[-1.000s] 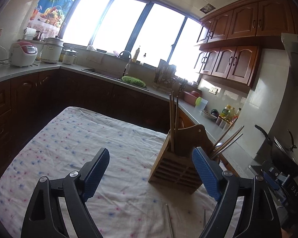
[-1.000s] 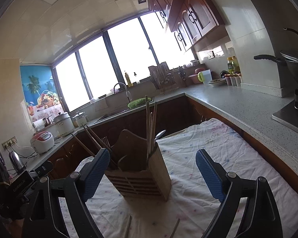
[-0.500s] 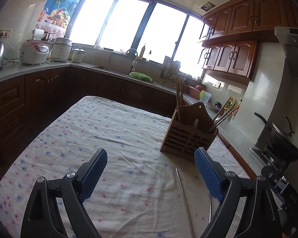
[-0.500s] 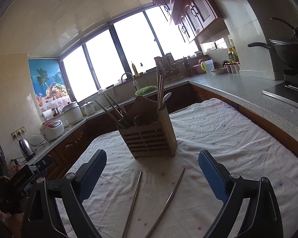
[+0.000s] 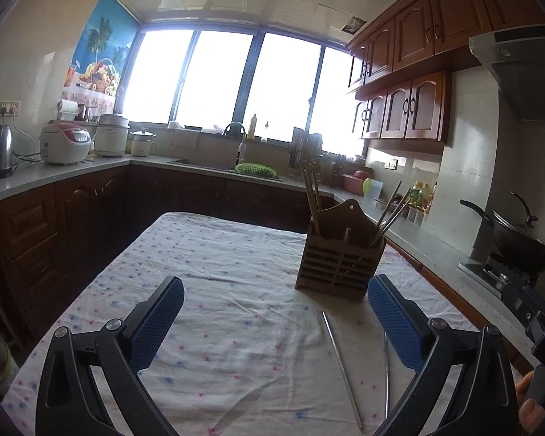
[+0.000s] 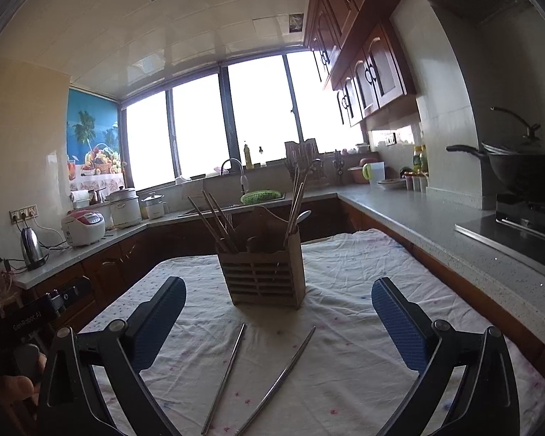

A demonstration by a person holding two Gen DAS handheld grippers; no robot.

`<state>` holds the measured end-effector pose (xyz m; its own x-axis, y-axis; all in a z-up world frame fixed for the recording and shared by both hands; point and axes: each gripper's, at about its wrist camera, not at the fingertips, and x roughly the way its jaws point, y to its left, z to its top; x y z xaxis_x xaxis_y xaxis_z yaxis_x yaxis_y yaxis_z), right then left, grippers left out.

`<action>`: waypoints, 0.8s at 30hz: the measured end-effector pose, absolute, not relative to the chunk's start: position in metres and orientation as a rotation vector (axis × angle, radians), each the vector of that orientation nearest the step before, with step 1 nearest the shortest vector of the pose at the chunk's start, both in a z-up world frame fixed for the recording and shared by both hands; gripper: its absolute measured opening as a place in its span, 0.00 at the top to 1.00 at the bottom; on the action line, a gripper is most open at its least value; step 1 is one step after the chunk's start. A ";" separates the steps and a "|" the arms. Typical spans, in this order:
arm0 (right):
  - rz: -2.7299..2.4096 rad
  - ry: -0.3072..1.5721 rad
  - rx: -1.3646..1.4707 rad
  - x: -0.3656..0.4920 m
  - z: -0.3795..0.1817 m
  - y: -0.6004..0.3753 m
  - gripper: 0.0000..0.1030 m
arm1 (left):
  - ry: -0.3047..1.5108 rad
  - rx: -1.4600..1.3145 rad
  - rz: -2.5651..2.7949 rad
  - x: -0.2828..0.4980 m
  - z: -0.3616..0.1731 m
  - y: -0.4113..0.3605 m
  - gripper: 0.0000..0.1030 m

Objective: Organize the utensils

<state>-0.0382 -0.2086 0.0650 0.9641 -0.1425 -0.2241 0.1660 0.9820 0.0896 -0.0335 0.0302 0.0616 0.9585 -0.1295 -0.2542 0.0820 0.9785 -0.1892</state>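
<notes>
A slatted wooden utensil holder (image 5: pixel 339 265) (image 6: pixel 267 272) stands on the cloth-covered table (image 5: pixel 218 254) (image 6: pixel 352 265), with chopsticks and a spoon sticking out of it. Two metal chopsticks lie on the cloth in front of it (image 5: pixel 341 367) (image 6: pixel 225 374), the second one beside the first (image 5: pixel 386 374) (image 6: pixel 279 378). My left gripper (image 5: pixel 276 312) hovers short of the holder, jaws still opening, nothing between them. My right gripper (image 6: pixel 278 316) hangs above the two loose chopsticks, jaws also still opening and empty.
Dark wood cabinets and a grey counter (image 6: pixel 436 221) wrap around the table. A rice cooker (image 5: pixel 65 143), kettle (image 5: pixel 0 152), sink with green basket (image 5: pixel 256 170) and a wok on the stove (image 6: pixel 523 167) sit on it. A hand (image 6: pixel 14 388) holds the other gripper at the left edge.
Both grippers have drawn back from the holder, which now looks smaller and farther. The two loose metal chopsticks have come fully into view. Both pairs of jaws stand a little wider.
</notes>
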 end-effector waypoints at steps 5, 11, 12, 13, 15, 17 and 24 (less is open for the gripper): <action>-0.160 0.192 0.016 -0.054 0.056 -0.194 0.00 | 0.248 -0.091 -0.086 -0.054 0.045 0.023 0.01; -0.159 0.224 0.046 -0.058 0.041 -0.202 0.00 | 0.266 -0.075 -0.079 -0.065 0.036 0.023 0.01; -0.157 0.228 0.051 -0.059 0.038 -0.203 0.00 | 0.265 -0.072 -0.077 -0.065 0.038 0.023 0.01; -0.158 0.234 0.056 -0.059 0.036 -0.204 0.00 | 0.263 -0.068 -0.075 -0.066 0.037 0.023 0.01; -0.163 0.237 0.062 -0.061 0.032 -0.206 0.00 | 0.257 -0.063 -0.071 -0.067 0.038 0.023 0.01; -0.166 0.236 0.065 -0.062 0.030 -0.206 0.00 | 0.258 -0.060 -0.071 -0.066 0.037 0.024 0.01; -0.161 0.240 0.060 -0.063 0.026 -0.205 0.00 | 0.277 -0.058 -0.062 -0.064 0.035 0.025 0.01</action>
<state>-0.0632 -0.2055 0.0257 0.9584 -0.1520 -0.2415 0.1662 0.9853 0.0395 -0.0637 0.0250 0.0345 0.9600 -0.0689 -0.2712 0.0529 0.9964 -0.0658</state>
